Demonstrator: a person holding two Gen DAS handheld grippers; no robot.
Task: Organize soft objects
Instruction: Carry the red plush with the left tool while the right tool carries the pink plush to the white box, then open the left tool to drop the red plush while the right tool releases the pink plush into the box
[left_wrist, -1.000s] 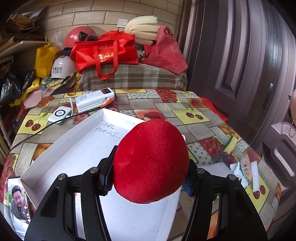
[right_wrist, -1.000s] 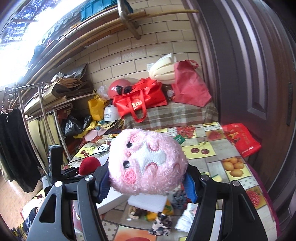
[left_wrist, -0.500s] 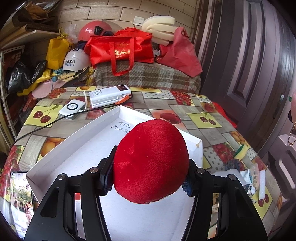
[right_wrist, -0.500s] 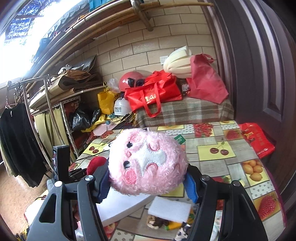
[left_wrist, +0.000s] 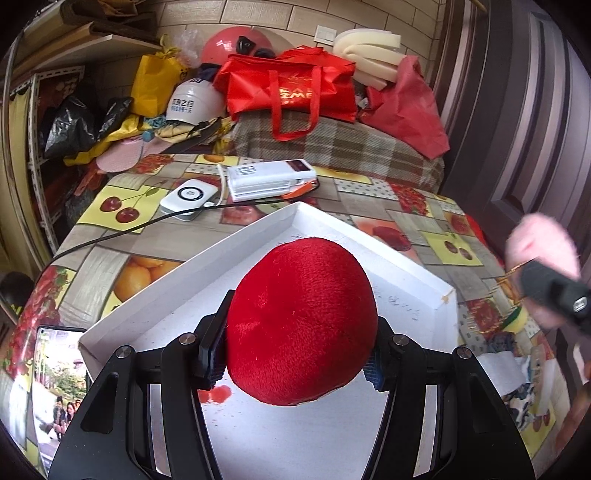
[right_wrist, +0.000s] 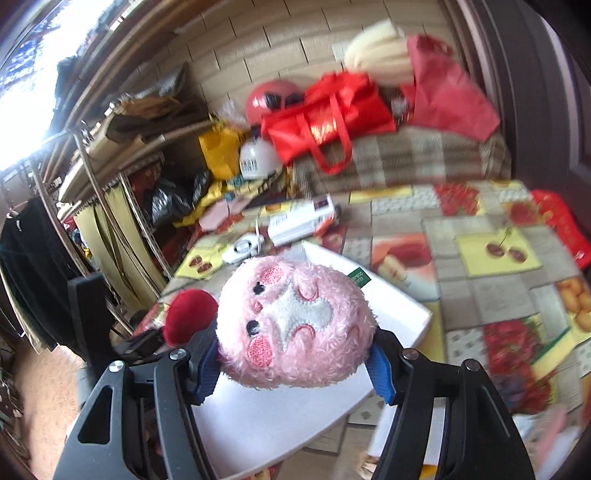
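My left gripper is shut on a red plush ball and holds it over the white shallow box on the fruit-print table. My right gripper is shut on a pink fluffy plush ball with a stitched face, above the box's right part. The red ball and the left gripper show at the left of the right wrist view. The pink plush and the right gripper show at the right edge of the left wrist view.
A white power bank, a white charger with a black cable and a phone lie around the box. Small soft items lie to its right. Red bags, helmets and foam are piled behind the table.
Both grippers have moved in over the white box, each still holding its plush. The right gripper with the pink plush has come into the left wrist view from the right.
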